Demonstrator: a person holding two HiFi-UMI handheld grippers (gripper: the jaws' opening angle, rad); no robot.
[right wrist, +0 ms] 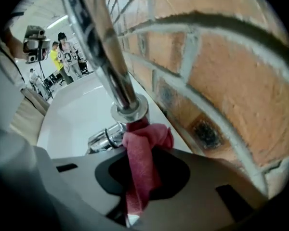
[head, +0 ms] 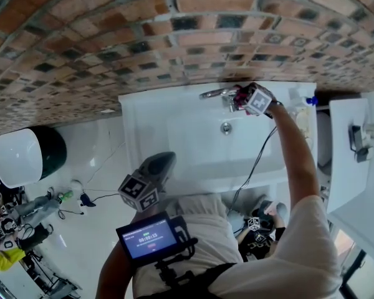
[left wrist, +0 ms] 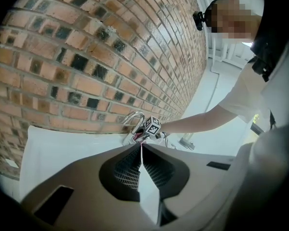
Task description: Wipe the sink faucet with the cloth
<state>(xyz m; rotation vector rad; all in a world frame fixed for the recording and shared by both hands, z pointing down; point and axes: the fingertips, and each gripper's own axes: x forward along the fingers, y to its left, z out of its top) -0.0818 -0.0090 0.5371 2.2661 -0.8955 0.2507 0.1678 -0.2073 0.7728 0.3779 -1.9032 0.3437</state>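
Pinched in your right hand-held gripper (right wrist: 138,150), the cloth (right wrist: 147,137) bunches against the faucet (right wrist: 113,76) base to rub it, while your left hand-held gripper (left wrist: 141,146), pressed together and empty, hangs clear

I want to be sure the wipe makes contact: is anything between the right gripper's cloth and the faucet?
Nothing visible. The right gripper is shut on the red cloth, whose bunched end presses straight against the base of the faucet.
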